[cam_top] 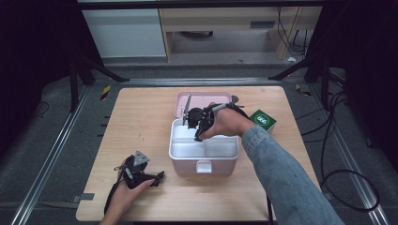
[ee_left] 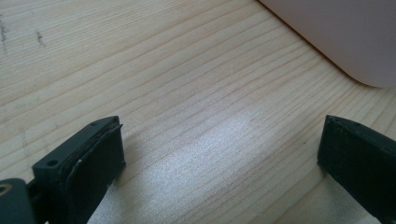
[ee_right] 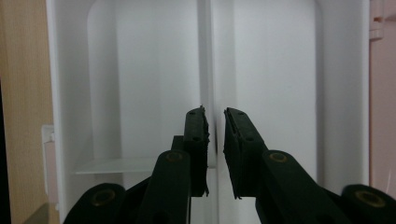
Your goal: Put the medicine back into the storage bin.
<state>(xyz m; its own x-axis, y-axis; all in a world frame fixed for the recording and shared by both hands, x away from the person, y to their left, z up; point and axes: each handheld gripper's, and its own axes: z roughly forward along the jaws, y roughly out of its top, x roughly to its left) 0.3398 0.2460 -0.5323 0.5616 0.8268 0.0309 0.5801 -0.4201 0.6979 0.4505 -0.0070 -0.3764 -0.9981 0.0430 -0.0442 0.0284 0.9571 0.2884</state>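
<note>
A: Starting at the fingers, what is the right gripper (ee_right: 215,140) doing?

B: Its jaws are standing narrow, a thin slit between the pads; they are straddling the white divider (ee_right: 208,70) that is running straight up the middle of the right gripper view; whether the pads are already pressing on that wall I cannot tell.

A: So the divider is lying dead ahead of the fingers?

B: Yes; its long axis is running away from the fingertips toward the top of that frame, in line with the slit; that alignment is, I judge, what the coming move is turning on, since a grip or a lift is only working if the thin wall is staying between the pads.

A: And outward from there?

B: In the high view the right gripper (cam_top: 197,123) is reaching into the white inner tray of the pink storage box (cam_top: 203,166) at the centre of the frame; the pink lid (cam_top: 180,101) is lying open behind it; a green box (cam_top: 263,121) is sitting to the right.

A: The left gripper?

B: The left gripper (cam_top: 157,178) is resting low on the wooden table (cam_top: 141,122) at lower left, jaws wide and holding nothing; the right hand is far nearer the divider.
</note>
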